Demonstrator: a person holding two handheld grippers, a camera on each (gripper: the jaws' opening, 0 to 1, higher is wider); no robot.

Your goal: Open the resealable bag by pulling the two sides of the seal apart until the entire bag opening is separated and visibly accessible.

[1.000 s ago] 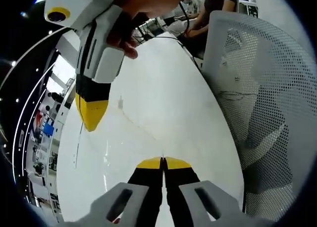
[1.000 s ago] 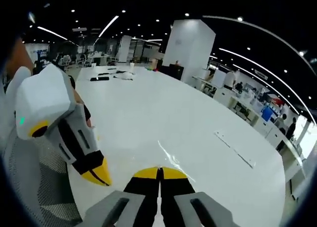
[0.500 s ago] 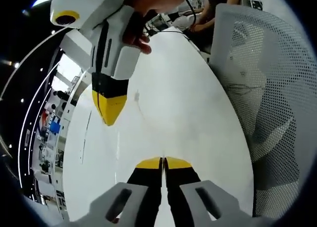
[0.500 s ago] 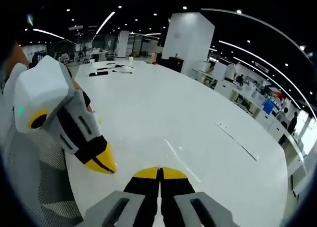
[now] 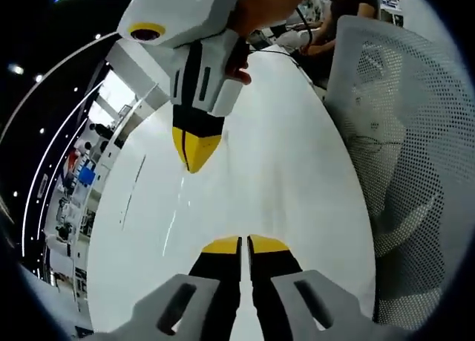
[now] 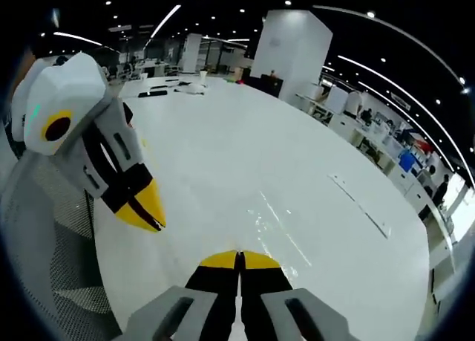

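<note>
One faint, glossy, see-through patch on the white table [image 6: 223, 140] is all that can be made out of the resealable bag [image 6: 273, 223]. In the right gripper view it lies just beyond the right gripper [image 6: 239, 255]; its seal and opening cannot be made out. The right gripper's yellow-tipped jaws are pressed together, and whether they pinch any film cannot be told. To the left, the left gripper [image 6: 148, 211] hangs over the table's near edge, its jaws also clenched. In the left gripper view, thin shiny lines of the bag [image 5: 177, 207] run between the two sets of yellow tips, and a hand [image 5: 260, 7] grips the right gripper's white body. A white mesh chair [image 5: 401, 133] stands to the right of the table.
</note>
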